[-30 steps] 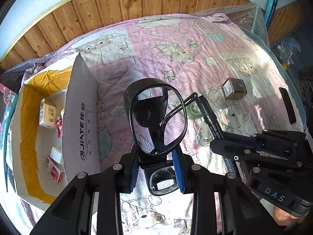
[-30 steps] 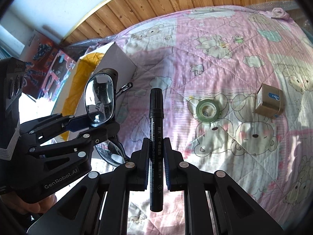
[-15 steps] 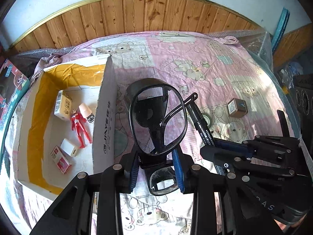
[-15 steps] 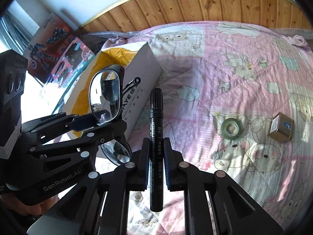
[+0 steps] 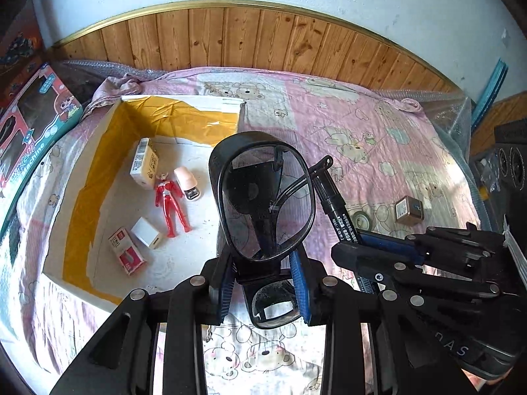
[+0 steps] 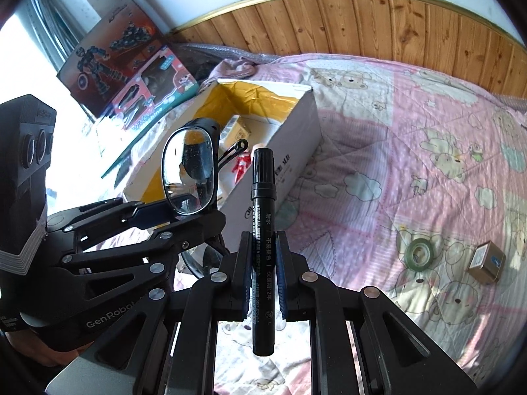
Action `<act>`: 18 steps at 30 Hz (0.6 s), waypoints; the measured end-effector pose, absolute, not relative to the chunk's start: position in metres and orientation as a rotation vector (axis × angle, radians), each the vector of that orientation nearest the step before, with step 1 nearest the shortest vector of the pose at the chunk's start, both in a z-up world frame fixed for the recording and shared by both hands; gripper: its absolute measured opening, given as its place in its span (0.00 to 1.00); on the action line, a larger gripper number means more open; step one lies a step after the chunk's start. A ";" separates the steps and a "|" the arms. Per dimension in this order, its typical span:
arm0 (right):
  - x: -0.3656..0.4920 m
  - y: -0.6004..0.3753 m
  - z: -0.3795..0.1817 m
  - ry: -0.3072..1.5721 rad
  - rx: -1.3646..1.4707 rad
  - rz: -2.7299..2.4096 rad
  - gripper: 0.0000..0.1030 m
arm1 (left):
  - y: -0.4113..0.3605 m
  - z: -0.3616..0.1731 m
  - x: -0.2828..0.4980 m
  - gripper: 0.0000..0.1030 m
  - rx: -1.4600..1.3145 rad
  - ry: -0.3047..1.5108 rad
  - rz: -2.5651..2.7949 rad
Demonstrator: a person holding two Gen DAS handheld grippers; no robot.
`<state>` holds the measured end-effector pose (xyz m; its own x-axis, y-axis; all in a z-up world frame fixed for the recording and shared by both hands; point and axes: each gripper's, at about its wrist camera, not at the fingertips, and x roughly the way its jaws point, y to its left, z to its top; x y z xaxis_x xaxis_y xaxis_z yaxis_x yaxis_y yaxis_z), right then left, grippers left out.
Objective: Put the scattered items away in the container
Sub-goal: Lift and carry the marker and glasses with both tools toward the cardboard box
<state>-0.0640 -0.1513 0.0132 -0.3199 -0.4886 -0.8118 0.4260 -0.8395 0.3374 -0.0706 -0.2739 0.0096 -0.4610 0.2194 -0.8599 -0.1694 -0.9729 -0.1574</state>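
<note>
Glasses point(image 5: 266, 197) are clamped at the bridge in the left gripper point(image 5: 265, 291), near the cardboard box point(image 5: 75, 197)'s right wall; the right gripper point(image 6: 263, 279) pinches a marker point(image 6: 262, 230) just beside. Risks: released early, either could land on the quilt point(image 5: 362, 125); the crowded grippers may collide.

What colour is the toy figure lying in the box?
Red with silver trim, the toy figure shows best in the left wrist view.
</note>
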 end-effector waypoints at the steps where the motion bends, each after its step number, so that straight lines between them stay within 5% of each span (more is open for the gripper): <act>1: -0.065 -0.155 0.014 -0.074 1.364 -2.169 0.13 | -0.278 0.011 -0.071 0.32 -1.483 -0.082 2.515; 18: -0.093 -0.210 0.031 0.014 1.307 -2.067 0.13 | -0.349 0.015 -0.076 0.32 -1.531 -0.302 2.616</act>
